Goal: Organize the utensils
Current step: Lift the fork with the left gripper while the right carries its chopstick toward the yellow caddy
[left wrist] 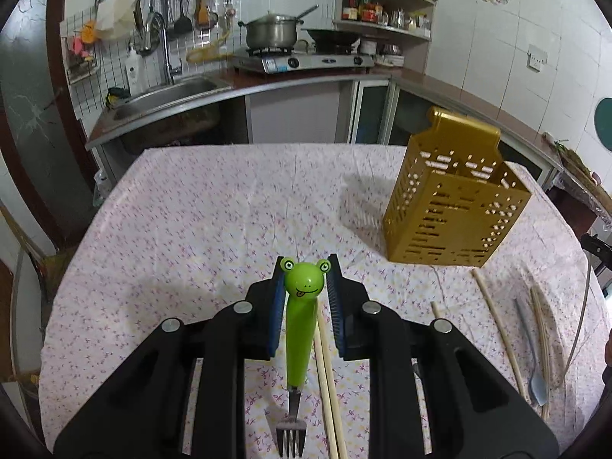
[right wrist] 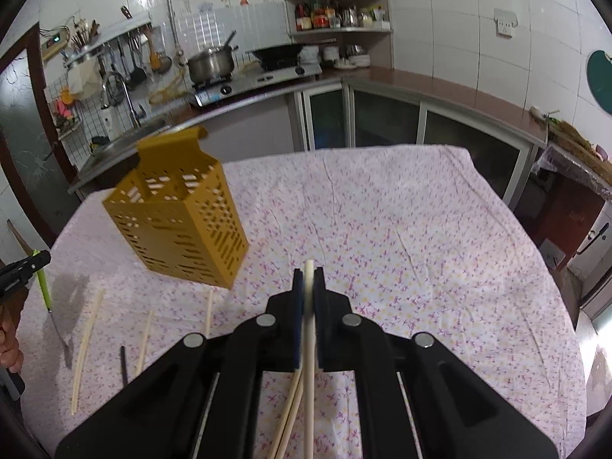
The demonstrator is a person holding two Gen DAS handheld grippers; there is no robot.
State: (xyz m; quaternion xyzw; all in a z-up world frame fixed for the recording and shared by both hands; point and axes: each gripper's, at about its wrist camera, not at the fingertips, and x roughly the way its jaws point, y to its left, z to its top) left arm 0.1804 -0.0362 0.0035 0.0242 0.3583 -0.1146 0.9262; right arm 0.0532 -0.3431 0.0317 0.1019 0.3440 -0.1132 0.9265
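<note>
Left wrist view: the left gripper [left wrist: 306, 267] pinches a fork [left wrist: 297, 340] by its glossy green plastic handle, moulded at the top as a rounded frog head that sits between the blue ribbed pads [left wrist: 278, 306]. Its long axis runs along the fingers, frog head toward the holder, 4 steel tines toward the camera. Just beside the handle, 2 pale wooden chopsticks [left wrist: 328, 382] lie parallel on the cloth below.

Right wrist view: the right gripper [right wrist: 309, 273] is pressed together on a pale, round chopstick [right wrist: 309, 344], whose blunt tip pokes just past the pads, long axis along the fingers. 2 more wooden sticks [right wrist: 287, 413] cross beneath it.

Beyond both grippers stands the holder [left wrist: 455, 206], a gold, boxy utensil caddy with slotted perforated walls and a folded hanging tab, upright on a tablecloth [left wrist: 214, 206] printed with small pink flowers. Near the holder's base lie loose chopsticks [left wrist: 497, 329] and a grey spoon [left wrist: 533, 359], bowl toward the camera.
</note>
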